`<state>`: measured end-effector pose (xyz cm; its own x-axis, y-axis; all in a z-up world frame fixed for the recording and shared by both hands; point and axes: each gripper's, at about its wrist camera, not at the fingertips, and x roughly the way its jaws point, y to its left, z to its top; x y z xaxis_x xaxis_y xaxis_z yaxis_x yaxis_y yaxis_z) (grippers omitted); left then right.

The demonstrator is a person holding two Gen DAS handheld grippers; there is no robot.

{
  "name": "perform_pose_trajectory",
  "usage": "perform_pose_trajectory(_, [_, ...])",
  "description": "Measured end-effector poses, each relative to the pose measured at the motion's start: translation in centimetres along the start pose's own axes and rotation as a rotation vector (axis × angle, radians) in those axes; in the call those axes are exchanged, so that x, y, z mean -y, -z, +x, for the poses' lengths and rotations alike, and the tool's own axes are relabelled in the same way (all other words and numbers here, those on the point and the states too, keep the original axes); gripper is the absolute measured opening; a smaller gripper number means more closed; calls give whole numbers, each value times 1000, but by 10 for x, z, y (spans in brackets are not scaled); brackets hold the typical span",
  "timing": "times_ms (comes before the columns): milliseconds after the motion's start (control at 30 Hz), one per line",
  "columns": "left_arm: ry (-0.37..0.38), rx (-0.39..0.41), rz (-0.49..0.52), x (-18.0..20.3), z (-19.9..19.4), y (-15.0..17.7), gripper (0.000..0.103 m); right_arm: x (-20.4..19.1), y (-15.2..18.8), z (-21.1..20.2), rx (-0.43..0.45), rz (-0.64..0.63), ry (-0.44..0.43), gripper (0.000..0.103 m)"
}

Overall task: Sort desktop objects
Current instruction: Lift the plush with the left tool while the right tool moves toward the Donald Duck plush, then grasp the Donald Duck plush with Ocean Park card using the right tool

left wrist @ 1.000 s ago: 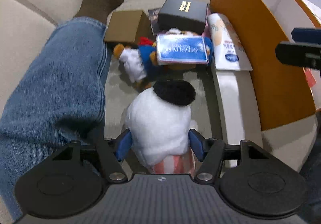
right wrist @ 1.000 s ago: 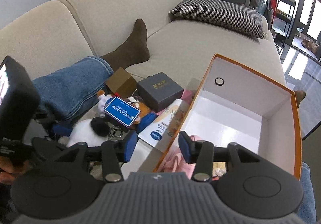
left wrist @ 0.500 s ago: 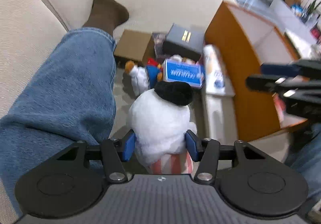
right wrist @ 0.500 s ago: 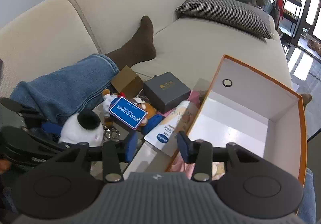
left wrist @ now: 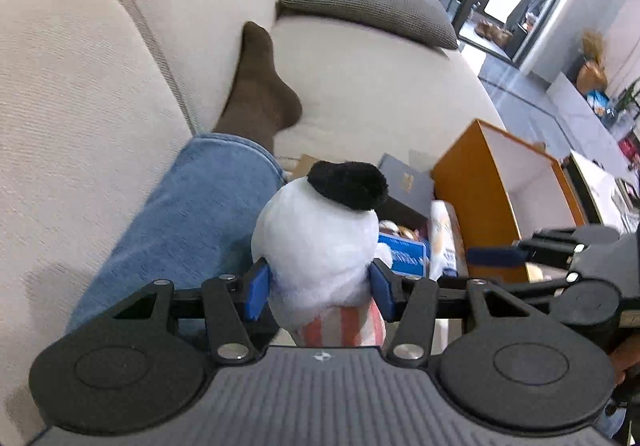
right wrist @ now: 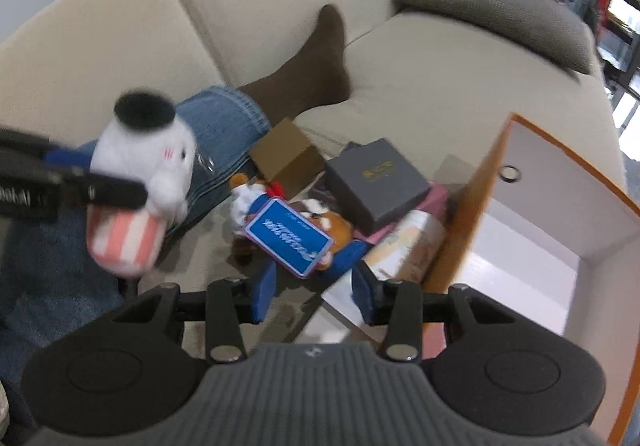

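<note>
My left gripper (left wrist: 319, 288) is shut on a white plush toy (left wrist: 320, 242) with a black cap and red-striped base, held up in the air above the sofa. The same toy shows in the right wrist view (right wrist: 140, 174), clamped by the left gripper's fingers (right wrist: 104, 188). My right gripper (right wrist: 313, 296) is open and empty, hovering above a brown plush with a blue tag (right wrist: 292, 234). The orange box (right wrist: 560, 230) with a white inside stands open at the right; it also shows in the left wrist view (left wrist: 496, 198).
On the sofa seat lie a dark grey box (right wrist: 376, 178), a small brown carton (right wrist: 286, 154), a lotion tube (right wrist: 408, 246) and a pink item. A leg in jeans (left wrist: 192, 214) with a brown sock (left wrist: 260, 86) lies at the left. A grey cushion (left wrist: 368, 2) sits behind.
My left gripper has closed on the white plush and lifted it off the sofa seat. My right gripper has moved left from the box edge to above the brown plush.
</note>
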<state>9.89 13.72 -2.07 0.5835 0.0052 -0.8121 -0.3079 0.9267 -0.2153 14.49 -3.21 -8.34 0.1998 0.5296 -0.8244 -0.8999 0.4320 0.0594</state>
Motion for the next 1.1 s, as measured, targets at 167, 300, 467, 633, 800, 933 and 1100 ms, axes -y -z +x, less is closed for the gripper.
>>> perform_pose_trajectory(167, [8, 7, -19, -18, -5, -6, 61, -7, -12, 20, -49, 117, -86, 44])
perform_pose_trajectory(300, [21, -2, 1, -22, -2, -8, 61, -24, -19, 36, -31, 158, -67, 45])
perform_pose_trajectory(467, [48, 0, -9, -30, 0, -12, 60, -57, -30, 50, -13, -141, 64, 51])
perform_pose_trajectory(633, [76, 1, -40, -40, 1, -13, 60, -71, -33, 78, -94, -378, 102, 52])
perform_pose_trajectory(800, [87, 8, -46, -42, 0, -10, 61, -73, -29, 95, -108, -499, 207, 55])
perform_pose_trajectory(933, [94, 20, -51, -42, -5, -7, 60, -73, -30, 87, -96, -477, 209, 44])
perform_pose_trajectory(1100, [105, 39, -49, -39, -18, 0, 60, -63, -35, 67, -98, -315, 144, 41])
